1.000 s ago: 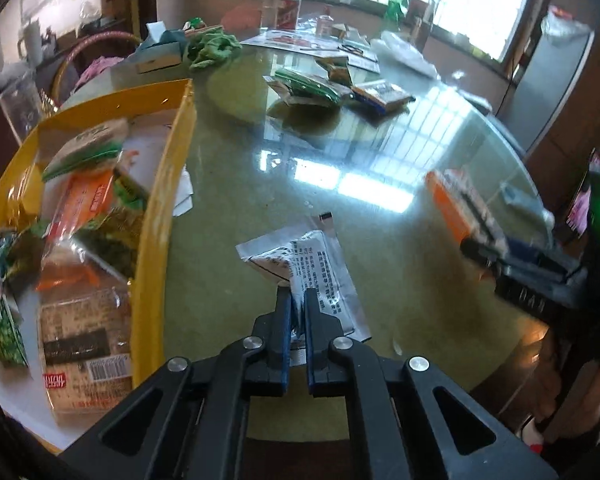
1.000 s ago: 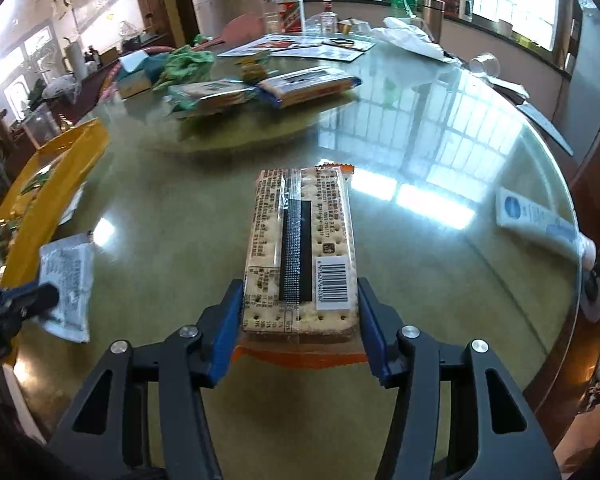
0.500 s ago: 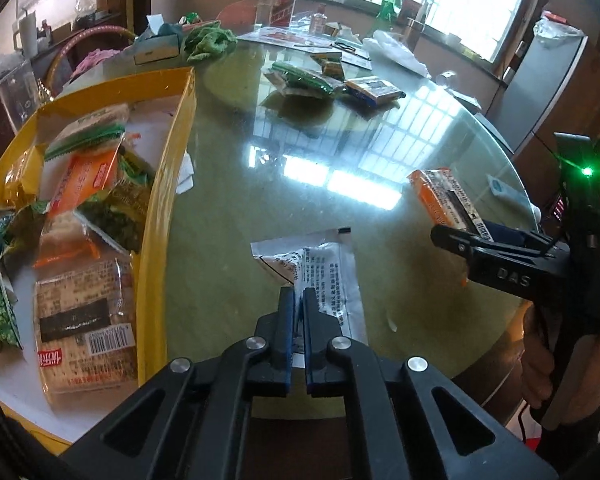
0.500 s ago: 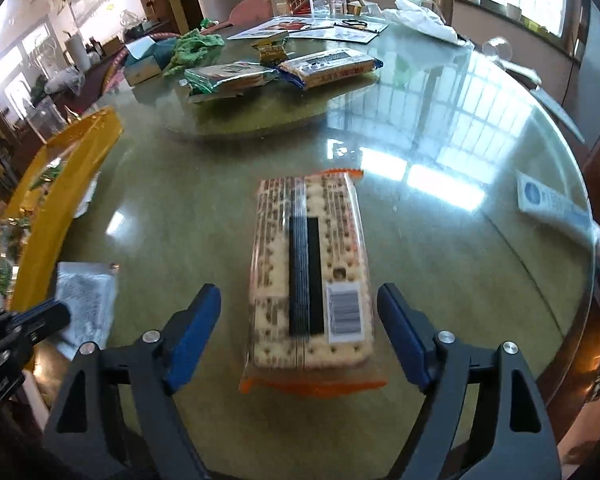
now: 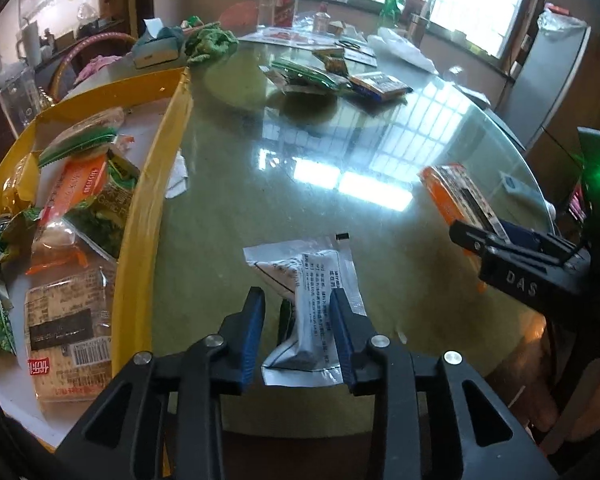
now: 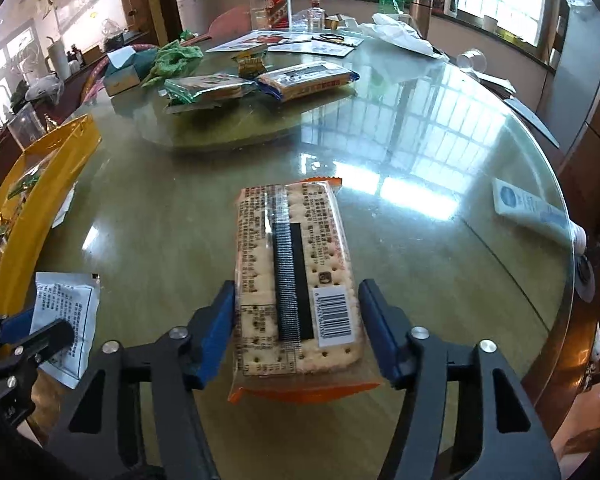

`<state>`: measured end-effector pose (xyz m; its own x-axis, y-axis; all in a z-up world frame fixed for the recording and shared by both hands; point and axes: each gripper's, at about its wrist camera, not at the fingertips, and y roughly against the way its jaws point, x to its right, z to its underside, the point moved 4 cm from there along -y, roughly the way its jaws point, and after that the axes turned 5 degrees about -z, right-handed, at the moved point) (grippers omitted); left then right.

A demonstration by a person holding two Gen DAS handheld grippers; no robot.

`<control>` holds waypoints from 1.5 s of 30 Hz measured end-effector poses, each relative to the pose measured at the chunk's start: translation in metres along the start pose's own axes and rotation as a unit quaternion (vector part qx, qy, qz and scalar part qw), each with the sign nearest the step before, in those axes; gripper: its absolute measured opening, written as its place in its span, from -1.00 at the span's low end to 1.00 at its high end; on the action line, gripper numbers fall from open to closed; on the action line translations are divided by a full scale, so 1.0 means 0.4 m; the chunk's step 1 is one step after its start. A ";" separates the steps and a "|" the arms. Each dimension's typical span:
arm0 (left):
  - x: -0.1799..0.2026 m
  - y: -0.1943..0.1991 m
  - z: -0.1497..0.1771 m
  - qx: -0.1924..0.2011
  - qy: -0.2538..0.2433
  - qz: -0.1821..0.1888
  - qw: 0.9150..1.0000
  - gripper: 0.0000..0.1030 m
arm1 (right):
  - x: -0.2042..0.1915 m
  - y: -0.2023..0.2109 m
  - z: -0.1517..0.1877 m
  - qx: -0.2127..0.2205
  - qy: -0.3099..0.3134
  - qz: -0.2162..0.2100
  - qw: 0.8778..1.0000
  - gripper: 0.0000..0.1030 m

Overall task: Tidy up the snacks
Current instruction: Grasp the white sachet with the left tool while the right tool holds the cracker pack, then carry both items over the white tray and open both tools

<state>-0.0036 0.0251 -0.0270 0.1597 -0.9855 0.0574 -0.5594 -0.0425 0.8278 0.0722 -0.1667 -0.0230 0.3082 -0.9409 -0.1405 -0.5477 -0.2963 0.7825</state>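
Now, left to right, we read the scene so:

Tray: we see a yellow tray (image 5: pixel 152 184) at the left of the table, full of snack packs, its long wall running beside the bare glass.
Table: we see a round, glossy glass-topped table (image 5: pixel 260 208) with bright window glare across its middle.
Left gripper: ours, the left gripper (image 5: pixel 298 322) points down at the near edge; its jaws are opening, with the near end of a white sachet (image 5: pixel 312 280) between them, and we cannot tell whether the blue pads touch it.
Sachet: it lies flat on the glass, near the tray wall but apart from it.
Open room: between sachet and cracker pack we see bare glass, and more bare glass beyond toward the middle.
Cracker pack: an orange-edged cracker pack (image 6: pixel 296 284) lies lengthwise on the glass, barcode up.
Right gripper: our right gripper (image 6: pixel 296 320) straddles the pack's near end; its jaws are closing, the pads right at the pack's sides.
Far side: two more packs (image 6: pixel 260 80), a green cloth (image 6: pixel 172 60) and bottles sit near the windows.
Right edge: a white tube (image 6: pixel 532 208) lies by the rim; the table edge curves close past it.
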 end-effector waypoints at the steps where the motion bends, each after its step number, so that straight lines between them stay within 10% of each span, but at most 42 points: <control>1: -0.003 0.000 -0.001 0.001 0.005 -0.001 1.000 -0.36 | -0.006 -0.001 -0.001 0.000 0.009 0.003 1.000 0.13; 12: 0.019 0.009 0.001 0.001 -0.005 0.002 1.000 -0.80 | 0.001 0.009 0.002 0.003 0.002 -0.038 0.999 0.06; 26: -0.047 0.186 -0.051 0.078 0.028 0.054 0.995 -0.83 | -0.083 0.104 -0.023 0.051 -0.012 -0.178 0.983 0.06; 45: -0.430 0.225 -0.039 0.092 0.135 -0.097 0.982 -0.82 | -0.579 0.105 -0.136 0.018 0.115 -0.301 0.946 0.06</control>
<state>-0.0688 0.1931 0.0463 0.4741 -0.8772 0.0754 -0.6310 -0.2788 0.7239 0.0201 0.0478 0.0755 0.7320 -0.5403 -0.4151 -0.2435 -0.7764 0.5812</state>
